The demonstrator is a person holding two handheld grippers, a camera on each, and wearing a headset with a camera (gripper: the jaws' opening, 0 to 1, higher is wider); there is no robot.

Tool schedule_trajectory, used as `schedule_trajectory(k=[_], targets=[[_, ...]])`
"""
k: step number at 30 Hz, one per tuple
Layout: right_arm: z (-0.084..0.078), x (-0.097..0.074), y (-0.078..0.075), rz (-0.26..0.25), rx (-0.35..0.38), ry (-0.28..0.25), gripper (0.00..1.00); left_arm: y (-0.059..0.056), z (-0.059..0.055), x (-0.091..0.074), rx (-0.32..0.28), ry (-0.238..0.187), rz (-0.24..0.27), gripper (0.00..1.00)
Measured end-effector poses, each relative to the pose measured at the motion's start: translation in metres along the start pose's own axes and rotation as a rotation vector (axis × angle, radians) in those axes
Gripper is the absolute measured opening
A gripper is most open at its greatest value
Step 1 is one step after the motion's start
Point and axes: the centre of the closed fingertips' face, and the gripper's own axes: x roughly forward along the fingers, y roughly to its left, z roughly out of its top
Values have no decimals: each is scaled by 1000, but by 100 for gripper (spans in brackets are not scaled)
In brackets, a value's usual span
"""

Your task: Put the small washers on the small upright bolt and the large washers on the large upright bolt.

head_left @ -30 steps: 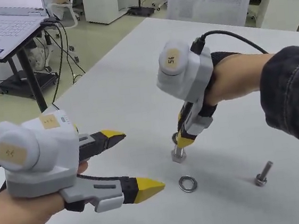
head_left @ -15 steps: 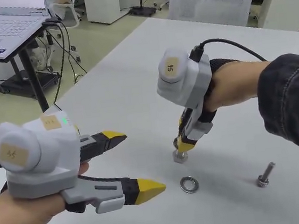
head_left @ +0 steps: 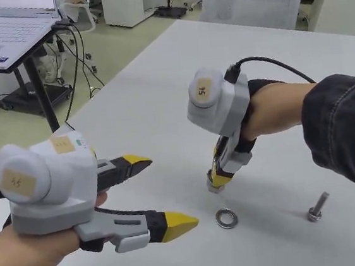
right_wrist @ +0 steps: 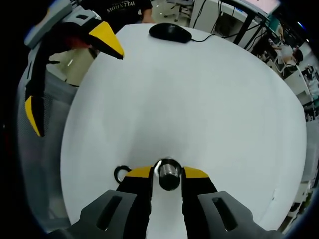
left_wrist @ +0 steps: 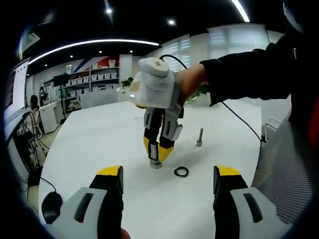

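Observation:
The large bolt (head_left: 212,189) (left_wrist: 156,164) stands upright on the white table (head_left: 148,98). My right gripper (head_left: 217,179) (left_wrist: 158,153) (right_wrist: 168,174) points straight down over it, jaws closed in on a metal ring that looks like a large washer (right_wrist: 168,172) at the bolt's top. Another large washer (head_left: 226,218) (left_wrist: 181,172) (right_wrist: 121,174) lies flat just beside the bolt. The small bolt (head_left: 315,208) (left_wrist: 200,137) stands further right. My left gripper (head_left: 171,191) (left_wrist: 168,172) hovers open at the near left, nothing between its fingers.
A laptop (head_left: 1,27) sits on a stand to the far left, with cables below. A grey chair (head_left: 250,4) is beyond the table. A black mouse (right_wrist: 170,33) (left_wrist: 52,206) lies near the table's left edge.
My right gripper has sunk lower over the large bolt, so its tips now cover most of it. The left gripper has held its place.

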Motion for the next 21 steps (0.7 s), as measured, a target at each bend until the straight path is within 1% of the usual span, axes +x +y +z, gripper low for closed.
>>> schedule_trajectory(k=[5,9,21], targets=[[-1,3,-1,-2,-3,3,22,1,-1,0,-1,1,0,73],[-2,9,-1,-3,-8,12,22,1,0,-1,0,0,0,73],[-2,14,-4,-1,-4,9,23,2,0,-2,-2,0,3,73]])
